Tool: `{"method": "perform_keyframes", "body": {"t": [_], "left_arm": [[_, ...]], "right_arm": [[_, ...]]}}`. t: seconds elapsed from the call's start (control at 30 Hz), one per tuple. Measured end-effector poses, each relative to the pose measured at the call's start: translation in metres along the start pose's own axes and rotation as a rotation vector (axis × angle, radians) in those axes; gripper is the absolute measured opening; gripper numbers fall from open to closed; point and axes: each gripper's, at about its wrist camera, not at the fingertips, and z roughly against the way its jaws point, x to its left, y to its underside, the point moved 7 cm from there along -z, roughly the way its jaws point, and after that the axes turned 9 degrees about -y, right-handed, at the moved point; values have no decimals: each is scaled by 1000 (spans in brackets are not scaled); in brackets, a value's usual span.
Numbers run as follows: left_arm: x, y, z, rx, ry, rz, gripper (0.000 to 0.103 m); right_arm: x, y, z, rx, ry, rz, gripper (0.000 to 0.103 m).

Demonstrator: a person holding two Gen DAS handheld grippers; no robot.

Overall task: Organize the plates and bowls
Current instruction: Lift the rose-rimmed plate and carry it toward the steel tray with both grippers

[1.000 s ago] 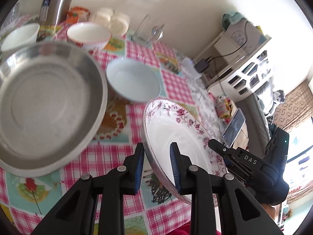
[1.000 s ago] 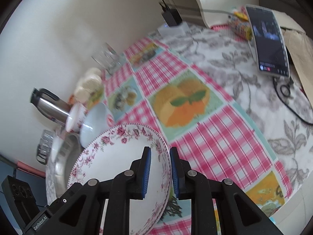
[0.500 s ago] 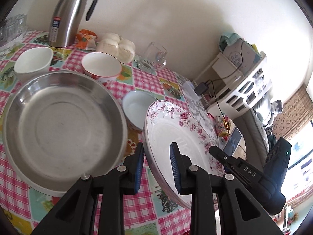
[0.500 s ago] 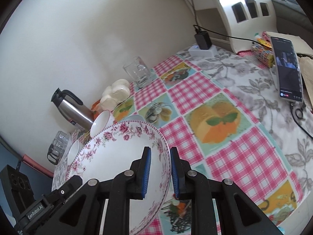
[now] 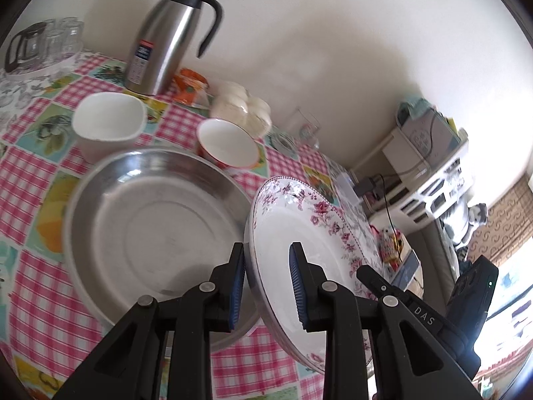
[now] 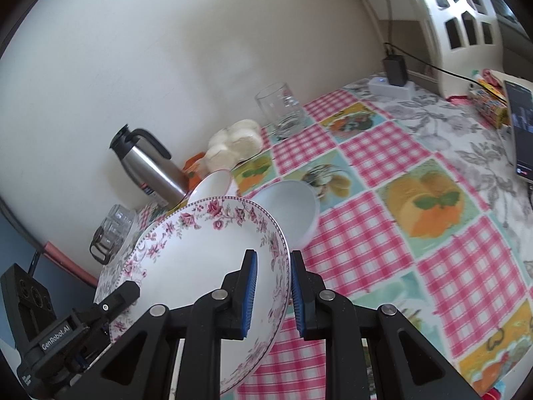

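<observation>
Floral plate (image 5: 293,233), white with a pink rose border, is held tilted above the checked surface (image 5: 30,180), clamped by both tools on opposite edges: the left hand-held gripper (image 5: 266,283) is closed on its near rim, and the right hand-held gripper (image 6: 271,286) is closed on the other rim. Only the left view shows the steel basin (image 5: 150,230) lying just left of the plate, and the white square-mouthed cup (image 5: 106,123) behind it. Only the right view shows the plain white bowl (image 6: 293,210) beyond the plate's far edge, and the phone (image 6: 521,130) at the frame's right side. Both views catch the steel flask (image 5: 166,36), the red-rimmed bowl (image 5: 230,143) and the clear glass (image 6: 281,108) near the wall. In the right view the plate hides the basin entirely and most of the red-rimmed bowl. Whether the plate's lower edge touches the basin cannot be told. The flask is blurred.
</observation>
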Motion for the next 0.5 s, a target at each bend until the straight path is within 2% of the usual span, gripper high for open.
{"method": "perform_keyframes", "body": {"t": [0.37, 0.5], "left_arm": [[46, -23, 9, -37, -34, 82, 27], [58, -29, 5, -39, -51, 109, 27]], "right_arm": [[43, 6, -35, 28, -46, 23, 21], [55, 6, -47, 43, -37, 52, 21]]}}
